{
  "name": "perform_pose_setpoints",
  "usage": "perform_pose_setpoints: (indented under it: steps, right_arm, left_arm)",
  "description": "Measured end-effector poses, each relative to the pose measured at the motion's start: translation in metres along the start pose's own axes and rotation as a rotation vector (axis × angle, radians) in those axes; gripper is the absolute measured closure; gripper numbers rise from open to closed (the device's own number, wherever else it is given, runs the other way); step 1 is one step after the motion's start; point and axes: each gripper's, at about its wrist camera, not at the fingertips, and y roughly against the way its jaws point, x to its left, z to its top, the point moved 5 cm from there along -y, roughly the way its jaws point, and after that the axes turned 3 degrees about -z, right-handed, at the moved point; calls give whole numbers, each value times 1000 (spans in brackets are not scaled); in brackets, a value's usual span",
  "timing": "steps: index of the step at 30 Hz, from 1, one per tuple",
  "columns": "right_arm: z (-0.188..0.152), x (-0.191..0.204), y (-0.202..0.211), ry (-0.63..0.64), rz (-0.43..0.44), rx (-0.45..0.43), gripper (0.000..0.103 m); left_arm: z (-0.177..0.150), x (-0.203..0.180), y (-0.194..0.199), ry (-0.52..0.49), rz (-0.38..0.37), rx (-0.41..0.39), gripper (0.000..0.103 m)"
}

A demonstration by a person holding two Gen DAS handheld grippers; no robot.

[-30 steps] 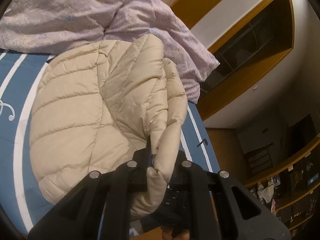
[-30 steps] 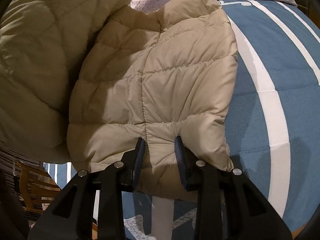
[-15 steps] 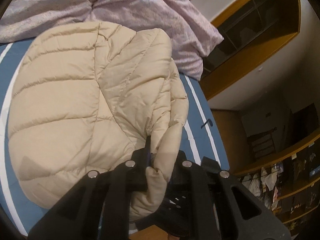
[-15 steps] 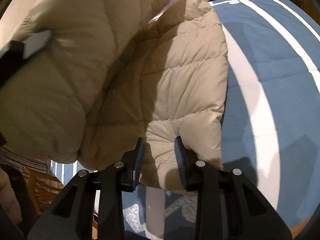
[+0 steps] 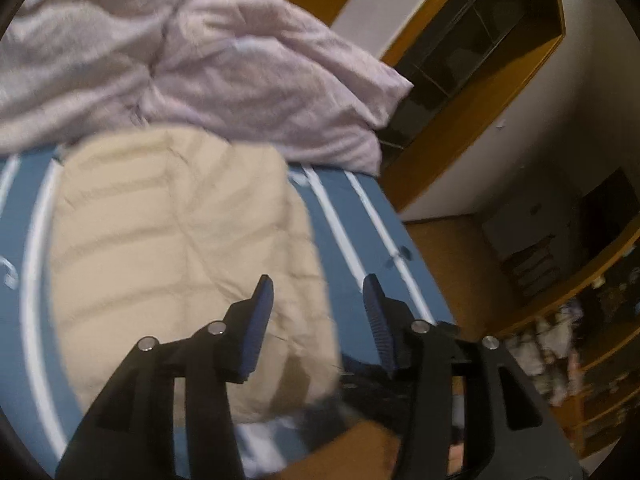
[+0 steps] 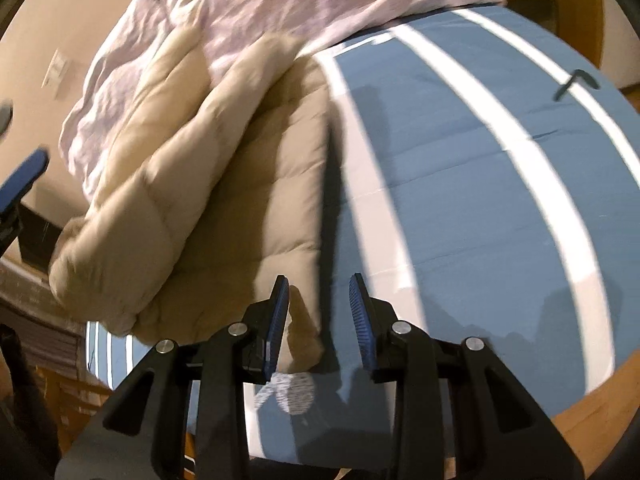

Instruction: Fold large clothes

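A beige quilted puffer jacket (image 5: 180, 248) lies folded on the blue, white-striped bed (image 5: 356, 216). In the right wrist view the jacket (image 6: 224, 184) is a thick folded bundle on the bed (image 6: 460, 160). My left gripper (image 5: 316, 292) is open and empty, just above the jacket's near right edge. My right gripper (image 6: 318, 292) is open and empty, its jaws over the jacket's near corner without holding it. One blue fingertip (image 6: 24, 176) of the left gripper shows at the left edge of the right wrist view.
A crumpled lilac duvet (image 5: 208, 56) is heaped at the far end of the bed, also in the right wrist view (image 6: 280, 12). Wooden shelves (image 5: 480, 52) and a wood floor (image 5: 448, 248) lie to the right of the bed.
Both grippers have opened and let go of the jacket. The jacket has dropped flat onto the bed in a folded bundle, and both grippers have pulled back from it.
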Motion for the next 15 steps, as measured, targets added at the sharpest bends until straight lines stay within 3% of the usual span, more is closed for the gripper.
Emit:
perform_pose_setpoints:
  steps: [3,8,15]
  right_arm:
    - [7,-9,15,-27,-16,-37,69]
    - [21,-10,24,-37,-22,-88,56]
    - [42,3,35,-21,-5,-122,56]
  left_arm:
    - [11,25,12,9,86,-33,53]
    - [27,81,18,64,244,-55,53]
    - [26,141,5,158,358,-26,53]
